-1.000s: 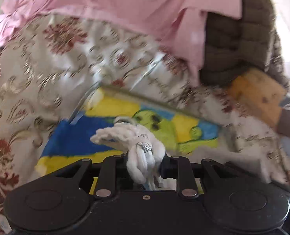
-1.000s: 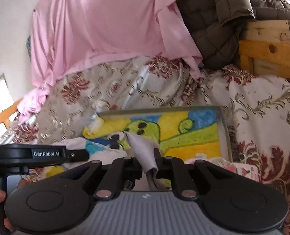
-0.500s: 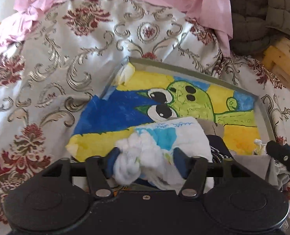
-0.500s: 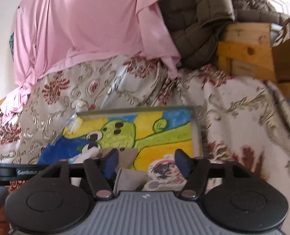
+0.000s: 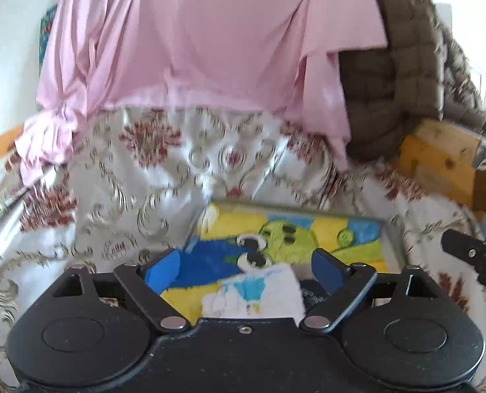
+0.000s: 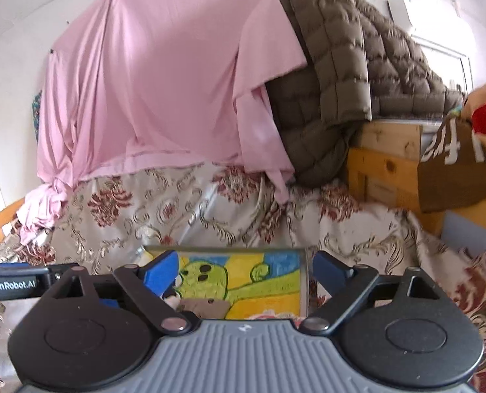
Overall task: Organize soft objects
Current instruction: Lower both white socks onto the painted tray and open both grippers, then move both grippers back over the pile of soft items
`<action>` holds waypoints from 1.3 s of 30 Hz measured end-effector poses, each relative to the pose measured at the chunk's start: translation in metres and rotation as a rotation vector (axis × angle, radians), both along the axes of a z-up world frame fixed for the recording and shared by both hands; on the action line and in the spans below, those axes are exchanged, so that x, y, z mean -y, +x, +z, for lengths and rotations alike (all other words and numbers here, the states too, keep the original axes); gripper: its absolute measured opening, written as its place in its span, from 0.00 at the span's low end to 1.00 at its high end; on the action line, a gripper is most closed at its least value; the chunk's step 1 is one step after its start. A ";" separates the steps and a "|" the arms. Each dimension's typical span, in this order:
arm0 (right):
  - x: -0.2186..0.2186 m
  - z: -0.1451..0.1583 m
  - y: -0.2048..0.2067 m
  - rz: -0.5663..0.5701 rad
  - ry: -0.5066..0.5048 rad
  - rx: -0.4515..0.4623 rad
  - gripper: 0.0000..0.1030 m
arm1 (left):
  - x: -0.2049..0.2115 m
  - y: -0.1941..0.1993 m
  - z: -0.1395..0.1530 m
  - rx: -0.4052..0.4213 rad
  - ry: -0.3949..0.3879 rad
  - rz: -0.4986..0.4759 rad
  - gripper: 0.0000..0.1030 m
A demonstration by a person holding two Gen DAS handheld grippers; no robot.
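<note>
A tray painted with a green cartoon figure on yellow and blue lies on a floral bedspread. A folded white cloth with a light blue print rests on the tray's near end, with a dark item beside it. My left gripper hovers above the cloth, jaws still opening, pads apart from it. In the right wrist view, a brownish-grey cloth and a printed pink one lie on the tray. My right gripper hangs over them, jaws still opening, holding nothing.
A pink sheet hangs at the back. A brown quilted jacket drapes over a wooden frame at the right. A brown printed cloth hangs at the far right. The other gripper shows at the left wrist view's right edge.
Both grippers went from shut on cloth to wide apart, leaving the white cloth and the grey cloth lying on the tray. Both then rose and drew back from the tray.
</note>
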State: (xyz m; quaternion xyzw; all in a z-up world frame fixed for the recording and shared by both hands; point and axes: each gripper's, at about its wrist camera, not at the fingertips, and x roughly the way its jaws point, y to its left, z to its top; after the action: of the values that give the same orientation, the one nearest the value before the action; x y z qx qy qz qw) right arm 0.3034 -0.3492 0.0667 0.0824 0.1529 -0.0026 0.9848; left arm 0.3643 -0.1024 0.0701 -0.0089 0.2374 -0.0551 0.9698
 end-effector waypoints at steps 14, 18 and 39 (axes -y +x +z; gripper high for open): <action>-0.010 0.025 -0.068 -0.009 -0.019 0.105 1.00 | -0.005 -0.078 0.044 0.143 -0.034 0.023 0.99; -0.014 0.023 -0.089 0.002 -0.029 0.116 1.00 | -0.013 -0.104 0.041 0.162 -0.043 0.042 0.99; -0.042 -0.009 -0.195 0.019 0.009 0.115 1.00 | -0.050 -0.214 -0.011 0.118 -0.083 0.131 0.99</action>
State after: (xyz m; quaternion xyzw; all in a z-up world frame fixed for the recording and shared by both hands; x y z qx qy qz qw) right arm 0.1085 -0.3069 0.0573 0.0854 0.0969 0.0123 0.9915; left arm 0.1506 -0.0519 0.0592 -0.0614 0.1764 -0.0020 0.9824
